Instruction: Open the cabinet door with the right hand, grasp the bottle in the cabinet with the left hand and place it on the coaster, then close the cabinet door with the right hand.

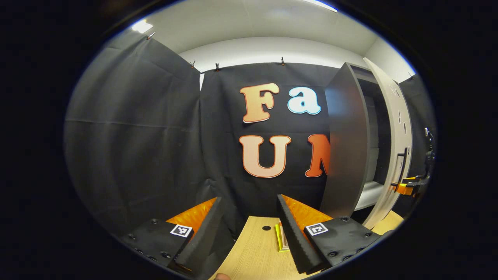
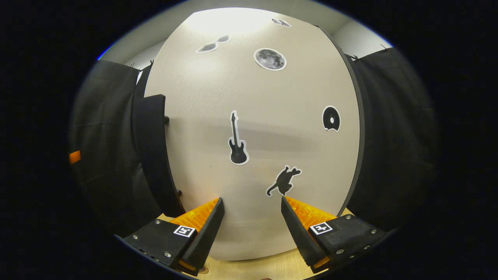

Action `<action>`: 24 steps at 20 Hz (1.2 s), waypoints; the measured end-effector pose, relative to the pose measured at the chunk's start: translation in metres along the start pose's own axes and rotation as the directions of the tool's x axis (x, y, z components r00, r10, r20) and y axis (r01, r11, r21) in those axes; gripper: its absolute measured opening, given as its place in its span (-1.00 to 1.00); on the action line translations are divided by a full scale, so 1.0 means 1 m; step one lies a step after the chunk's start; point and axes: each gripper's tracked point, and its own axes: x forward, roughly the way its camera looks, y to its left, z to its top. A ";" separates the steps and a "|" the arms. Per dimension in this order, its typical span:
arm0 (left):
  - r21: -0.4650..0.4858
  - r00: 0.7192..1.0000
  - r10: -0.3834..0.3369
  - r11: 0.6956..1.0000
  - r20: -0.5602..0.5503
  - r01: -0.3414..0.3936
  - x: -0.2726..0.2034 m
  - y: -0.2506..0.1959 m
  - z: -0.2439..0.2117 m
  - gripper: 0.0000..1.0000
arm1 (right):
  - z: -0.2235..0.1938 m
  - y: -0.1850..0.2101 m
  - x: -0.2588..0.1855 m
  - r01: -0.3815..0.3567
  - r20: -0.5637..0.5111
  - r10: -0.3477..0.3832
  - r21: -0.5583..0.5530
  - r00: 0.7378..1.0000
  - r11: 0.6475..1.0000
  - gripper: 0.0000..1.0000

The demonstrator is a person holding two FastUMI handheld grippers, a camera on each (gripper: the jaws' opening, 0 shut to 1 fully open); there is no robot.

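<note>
The cabinet stands on the table at the right in the left gripper view. Its pale door is swung partly out, and the dark inside and a white shelf show through the gap. My right gripper sits by the door's black handle. In the right gripper view the door is close ahead. The handle runs down its left side, and my right gripper is open just right of it. My left gripper is open over the table. A small yellow-edged flat thing, perhaps the coaster, lies by its right finger.
The wooden table has a small dark hole near its far edge. Black cloth walls close in the back and left. Stickers of a guitar, a moon and a cat dot the door face.
</note>
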 end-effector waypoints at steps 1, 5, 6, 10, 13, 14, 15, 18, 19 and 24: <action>0.006 1.000 -0.003 1.000 0.005 0.002 0.000 -0.001 0.002 0.80 | 0.000 0.000 0.001 0.003 0.000 -0.003 0.005 1.000 1.000 0.83; 0.018 1.000 -0.003 1.000 0.020 0.003 -0.003 0.003 0.010 0.80 | 0.001 0.001 0.001 0.024 -0.001 -0.024 0.002 1.000 1.000 0.83; 0.017 1.000 -0.003 1.000 0.020 0.003 -0.005 0.001 0.006 0.80 | 0.002 0.003 0.002 0.030 -0.002 -0.030 -0.001 1.000 1.000 0.83; 0.013 1.000 0.002 1.000 0.013 -0.002 -0.007 0.003 0.004 0.81 | 0.004 0.006 0.003 0.041 -0.007 -0.041 -0.005 0.999 0.999 0.83; 0.017 1.000 0.006 1.000 0.009 -0.006 -0.007 0.003 0.004 0.81 | 0.004 0.007 0.003 0.050 -0.007 -0.050 -0.004 0.999 0.999 0.83; 0.018 1.000 0.008 1.000 0.007 -0.009 -0.006 0.003 0.003 0.79 | 0.005 0.008 0.003 0.053 -0.008 -0.053 -0.004 0.999 0.999 0.83; 0.019 1.000 0.009 1.000 0.006 -0.010 -0.006 0.003 0.003 0.79 | 0.005 0.008 0.004 0.057 -0.008 -0.057 -0.004 0.998 0.998 0.83; 0.021 1.000 0.014 1.000 -0.004 -0.014 -0.007 0.002 0.002 0.81 | 0.005 0.009 0.004 0.067 -0.010 -0.067 -0.009 0.998 0.998 0.83; 0.022 1.000 0.018 1.000 -0.008 -0.018 -0.007 0.003 0.002 0.81 | 0.005 0.009 0.004 0.070 -0.009 -0.071 -0.014 0.997 0.997 0.83; 0.017 0.999 0.030 0.999 -0.026 -0.029 -0.005 0.003 -0.007 0.81 | 0.006 0.009 0.002 0.081 -0.010 -0.081 -0.037 0.997 0.996 0.84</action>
